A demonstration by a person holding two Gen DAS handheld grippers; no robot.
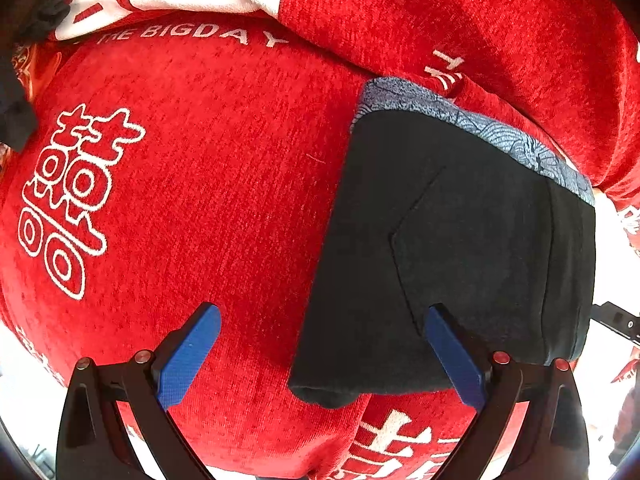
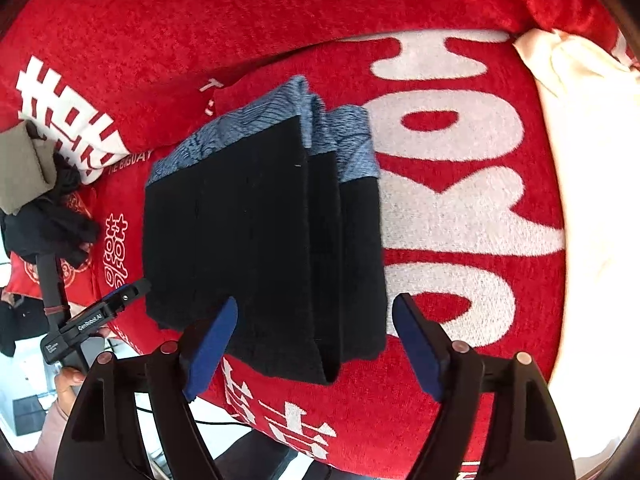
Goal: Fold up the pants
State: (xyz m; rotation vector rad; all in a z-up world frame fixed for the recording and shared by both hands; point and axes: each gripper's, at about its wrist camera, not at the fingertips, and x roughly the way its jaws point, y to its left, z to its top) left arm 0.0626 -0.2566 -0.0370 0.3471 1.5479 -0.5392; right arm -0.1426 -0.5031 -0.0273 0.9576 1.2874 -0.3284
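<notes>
Far left in the right wrist view: one loose heap of dark and olive clothing [image 2: 36, 200], set aside at the edge, probably waiting its turn. Below it, the left tongs [image 2: 120, 298] seen from outside, gripped in one hand [image 2: 70, 380], hovering off the left edge of the pants.

In the left wrist view, left tongs [image 1: 324, 312] spread wide, nothing between the blue pads [image 1: 188, 354]; one pad over bare red blanket [image 1: 200, 184], the other over dark cloth. Likely just above the fabric rather than pressing, though contact cannot be told.

Centre: one pair of pants [image 2: 260, 240], black with a blue-grey patterned waistband [image 2: 260, 128], lying folded into a compact stack on the red blanket [image 2: 240, 20] with white lettering. Several layers visible at the near and right edges, so the fold looks done or nearly so; exact layer count hard to tell. Same pants [image 1: 452, 248] in the left view, one pocket seam showing on top.

Right tongs [image 2: 314, 322] also wide, holding nothing, poised over the near edge of the stack, straddling the layered side; well placed for squaring or a last tuck.

Far right: one cream cloth [image 2: 592, 200] beside the blanket, apart from the pants.
</notes>
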